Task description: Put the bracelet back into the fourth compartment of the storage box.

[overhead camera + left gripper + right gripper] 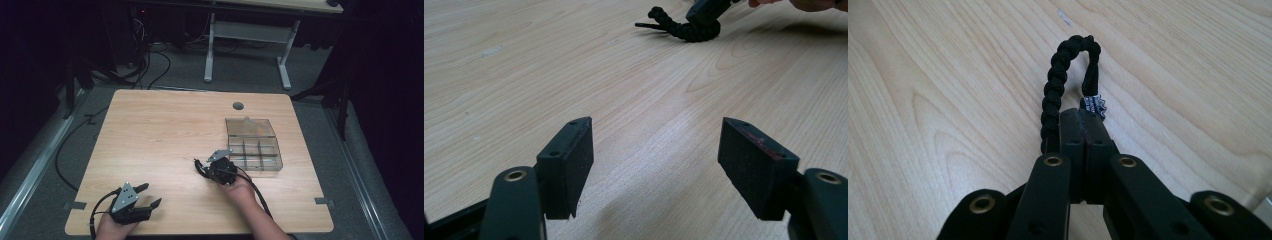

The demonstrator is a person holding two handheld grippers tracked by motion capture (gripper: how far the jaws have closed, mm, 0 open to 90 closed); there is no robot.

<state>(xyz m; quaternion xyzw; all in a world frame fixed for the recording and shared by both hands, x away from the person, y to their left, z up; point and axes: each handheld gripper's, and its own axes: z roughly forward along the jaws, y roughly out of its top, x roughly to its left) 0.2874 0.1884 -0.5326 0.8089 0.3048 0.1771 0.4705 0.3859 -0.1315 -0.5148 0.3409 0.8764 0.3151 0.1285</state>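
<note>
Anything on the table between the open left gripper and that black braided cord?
No. In the left gripper view, bare wood runs from the left gripper to the black braided cord, which the right gripper has pinched.

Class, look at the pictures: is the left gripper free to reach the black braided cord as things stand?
Probably yes. The left gripper is open, and bare table lies between it and the braided cord. But the right gripper is already shut on that cord, so only the loop end is free.

Table's right half: compartment box (254,147)
Just left of box: braided cord (201,168), on the table (160,130)
Near-left corner: left gripper (150,196)
</note>
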